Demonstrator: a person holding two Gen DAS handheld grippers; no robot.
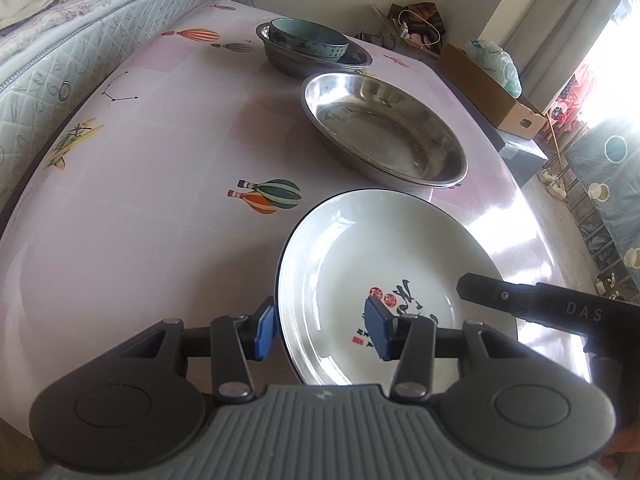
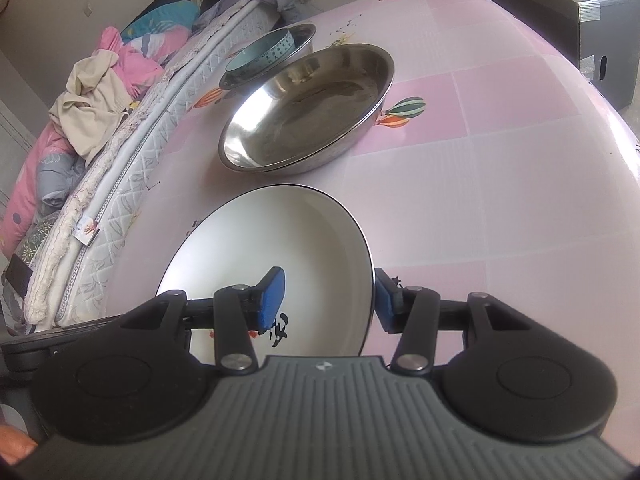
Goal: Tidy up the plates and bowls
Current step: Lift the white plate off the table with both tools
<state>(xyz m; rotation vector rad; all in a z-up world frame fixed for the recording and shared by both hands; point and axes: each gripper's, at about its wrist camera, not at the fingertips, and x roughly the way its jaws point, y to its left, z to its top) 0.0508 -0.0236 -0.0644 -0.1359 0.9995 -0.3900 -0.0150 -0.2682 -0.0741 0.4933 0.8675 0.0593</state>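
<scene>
A white ceramic plate (image 1: 360,256) with a dark rim and painted characters lies at the near side of the pink table; it also shows in the right wrist view (image 2: 288,240). My left gripper (image 1: 322,330) is open and straddles the plate's left rim, one blue pad outside and one over the plate. My right gripper (image 2: 330,300) is open and straddles the plate's right rim. A large steel pan (image 1: 384,132) (image 2: 308,108) sits beyond it. Further back a teal bowl (image 1: 308,38) (image 2: 260,54) sits inside a steel bowl (image 1: 288,64) (image 2: 306,36).
A quilted mattress (image 1: 60,60) (image 2: 120,152) with piled clothes (image 2: 92,92) borders the table's left side. A cardboard box (image 1: 492,84) and clutter stand past the table's far right edge. The right gripper's body (image 1: 540,304) shows at the plate's right.
</scene>
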